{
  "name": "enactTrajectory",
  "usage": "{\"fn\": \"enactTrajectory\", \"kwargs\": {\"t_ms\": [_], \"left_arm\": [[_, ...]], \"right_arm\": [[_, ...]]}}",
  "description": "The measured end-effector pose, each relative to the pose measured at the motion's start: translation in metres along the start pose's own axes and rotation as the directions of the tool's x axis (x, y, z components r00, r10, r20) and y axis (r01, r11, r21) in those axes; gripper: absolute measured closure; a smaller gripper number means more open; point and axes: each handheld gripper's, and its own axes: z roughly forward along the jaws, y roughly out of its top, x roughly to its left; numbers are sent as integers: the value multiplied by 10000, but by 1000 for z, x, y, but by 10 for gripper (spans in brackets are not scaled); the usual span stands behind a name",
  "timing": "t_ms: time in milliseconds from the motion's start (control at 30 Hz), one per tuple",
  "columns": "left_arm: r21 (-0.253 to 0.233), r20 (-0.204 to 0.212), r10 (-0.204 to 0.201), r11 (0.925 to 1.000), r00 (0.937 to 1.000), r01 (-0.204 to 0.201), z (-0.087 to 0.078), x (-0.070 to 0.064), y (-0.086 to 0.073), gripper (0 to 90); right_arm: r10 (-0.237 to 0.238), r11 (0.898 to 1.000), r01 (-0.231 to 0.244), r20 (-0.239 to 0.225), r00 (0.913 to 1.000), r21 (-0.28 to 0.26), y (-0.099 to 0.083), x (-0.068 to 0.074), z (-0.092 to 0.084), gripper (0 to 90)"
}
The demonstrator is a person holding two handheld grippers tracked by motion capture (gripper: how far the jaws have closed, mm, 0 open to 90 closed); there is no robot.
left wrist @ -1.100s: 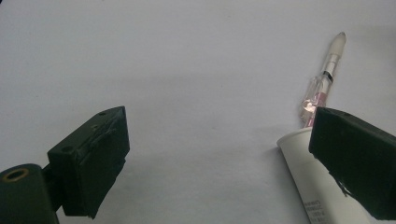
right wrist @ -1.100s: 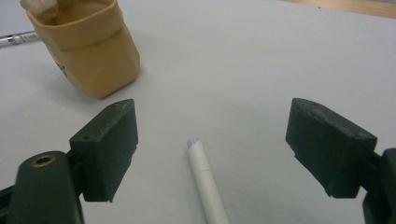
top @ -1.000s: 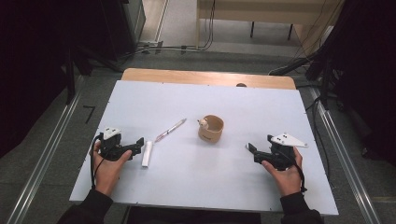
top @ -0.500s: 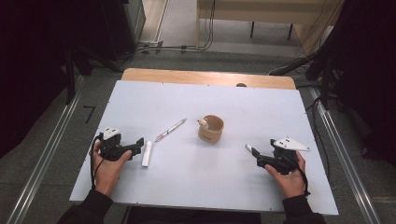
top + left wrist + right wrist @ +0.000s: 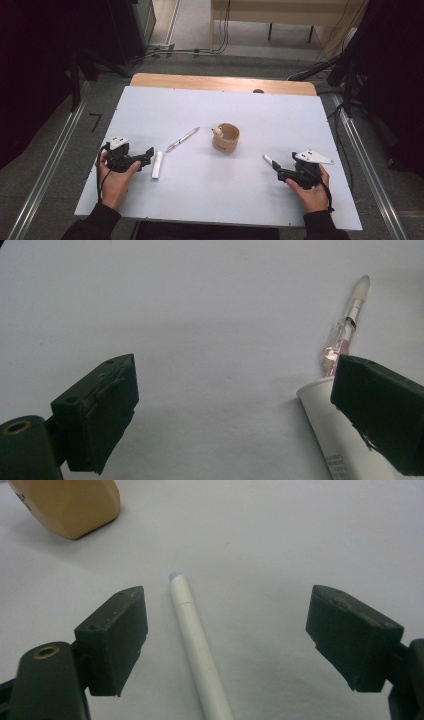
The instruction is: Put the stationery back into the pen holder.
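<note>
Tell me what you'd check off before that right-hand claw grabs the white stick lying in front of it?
1. Right gripper jaws wide apart: ok.
2. White pen lies between the jaws, nearer one jaw than the other: ok, centring would help.
3. Pads not yet touching the pen: ok.
4. Tan cup stands apart from the pen, out of the way: ok.
5. Left gripper open beside the white tube, far from the right hand: ok.
6. Whether the jaws sit low enough to close on the pen: cannot tell.
</note>
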Motion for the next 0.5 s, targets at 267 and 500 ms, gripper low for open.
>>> {"fn": "enactTrajectory", "kwargs": {"t_ms": [267,500], "left_arm": [[2,33,-5,10000,10000,5,0,0,0,59],[8,42,-1,10000,10000,1,0,0,0,58]], "right_arm": [[-88,9999,88,55,9999,146,-5,-4,1,172],[-327,9989,328,-22,9995,323,-8,-1,7,239]]}}
